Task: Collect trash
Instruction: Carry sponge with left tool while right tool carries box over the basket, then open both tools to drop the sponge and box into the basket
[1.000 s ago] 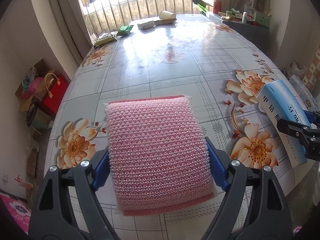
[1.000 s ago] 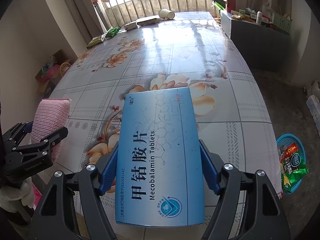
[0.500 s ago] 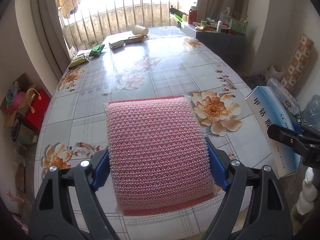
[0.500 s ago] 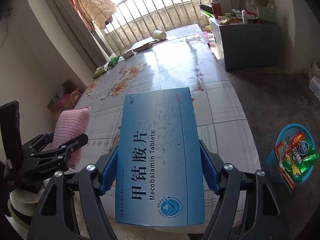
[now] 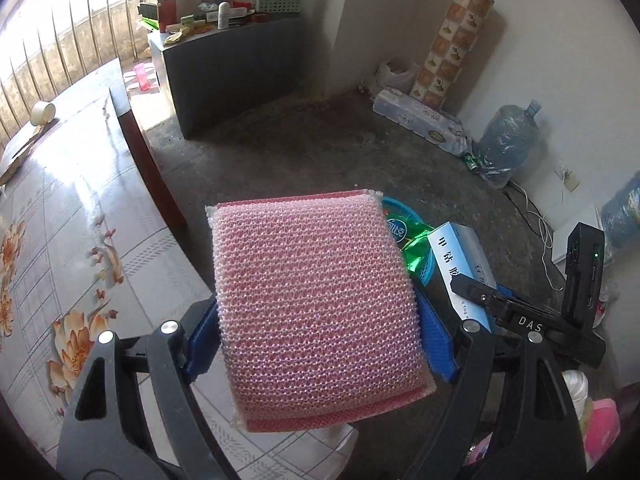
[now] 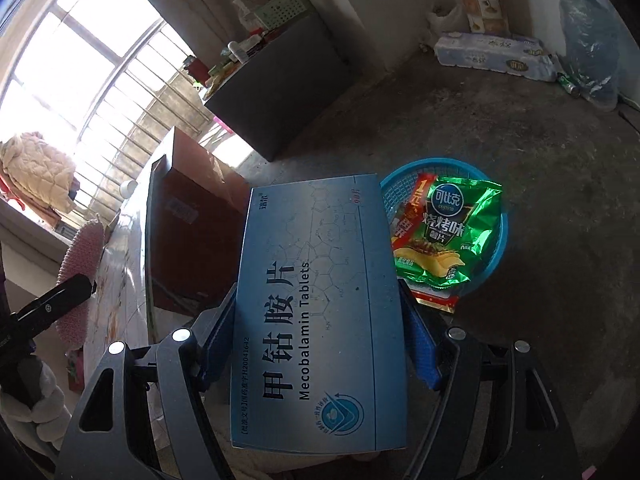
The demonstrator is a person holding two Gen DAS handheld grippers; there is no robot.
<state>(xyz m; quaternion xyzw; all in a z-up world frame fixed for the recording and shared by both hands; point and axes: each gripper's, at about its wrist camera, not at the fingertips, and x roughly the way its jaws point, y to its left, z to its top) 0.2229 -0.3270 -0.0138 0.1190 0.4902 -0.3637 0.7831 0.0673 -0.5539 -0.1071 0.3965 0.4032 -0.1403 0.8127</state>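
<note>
The left hand-held gripper (image 5: 318, 334) clamps a pink sponge (image 5: 316, 300); the right hand-held gripper (image 6: 316, 344) grips a blue pill box (image 6: 316, 312) — both near the blue basket (image 6: 502, 232) on the floor.

Basket on the floor is reachable from above, table edge crowds the left

The blue basket (image 6: 502, 236) sits on open concrete floor (image 6: 560, 152), but a green chip bag (image 6: 452, 228) already fills most of it; the flowered table (image 5: 60, 240) and its dark leg (image 5: 148, 160) stand close on the left, while the grey cabinet (image 5: 232, 80), paper-roll pack (image 5: 420, 120) and water jug (image 5: 508, 140) line the far wall, well apart
</note>
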